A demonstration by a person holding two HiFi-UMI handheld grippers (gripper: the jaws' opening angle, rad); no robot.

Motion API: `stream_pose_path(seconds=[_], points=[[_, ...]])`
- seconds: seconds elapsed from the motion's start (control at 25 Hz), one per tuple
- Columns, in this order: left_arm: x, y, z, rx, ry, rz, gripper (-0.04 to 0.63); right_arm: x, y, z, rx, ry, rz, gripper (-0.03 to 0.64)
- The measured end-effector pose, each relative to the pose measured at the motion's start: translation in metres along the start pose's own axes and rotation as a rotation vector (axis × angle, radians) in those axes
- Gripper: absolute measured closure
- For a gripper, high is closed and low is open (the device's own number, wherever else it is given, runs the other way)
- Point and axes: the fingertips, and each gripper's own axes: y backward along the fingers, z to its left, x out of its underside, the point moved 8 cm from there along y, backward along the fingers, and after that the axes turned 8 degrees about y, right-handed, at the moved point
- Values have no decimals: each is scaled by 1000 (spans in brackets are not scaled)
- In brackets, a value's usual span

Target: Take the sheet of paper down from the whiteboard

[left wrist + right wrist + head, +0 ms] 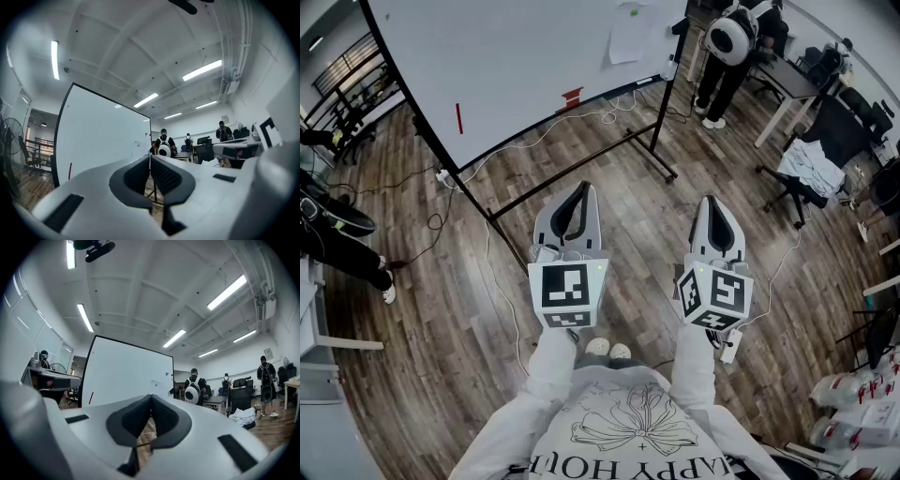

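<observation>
Left gripper (582, 190): jaws together, nothing between. Right gripper (710, 201): jaws together, empty. Both were held level, side by side, well apart from whiteboard (506, 66). Sheet of paper (628, 42) was on board near right edge, untouched.

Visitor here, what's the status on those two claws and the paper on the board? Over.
Left gripper and right gripper shut, empty. Sheet of paper up on whiteboard, near its right end, untouched. Only wood floor between.

A backpacked person (727, 52) stands beside a desk (793, 82).
</observation>
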Motion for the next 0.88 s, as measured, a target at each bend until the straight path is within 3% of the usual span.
stream_pose_path(seconds=[0.88], points=[[6,-17,22,-1,-3,17,588,10,-28,14,-5,-41,21,612]])
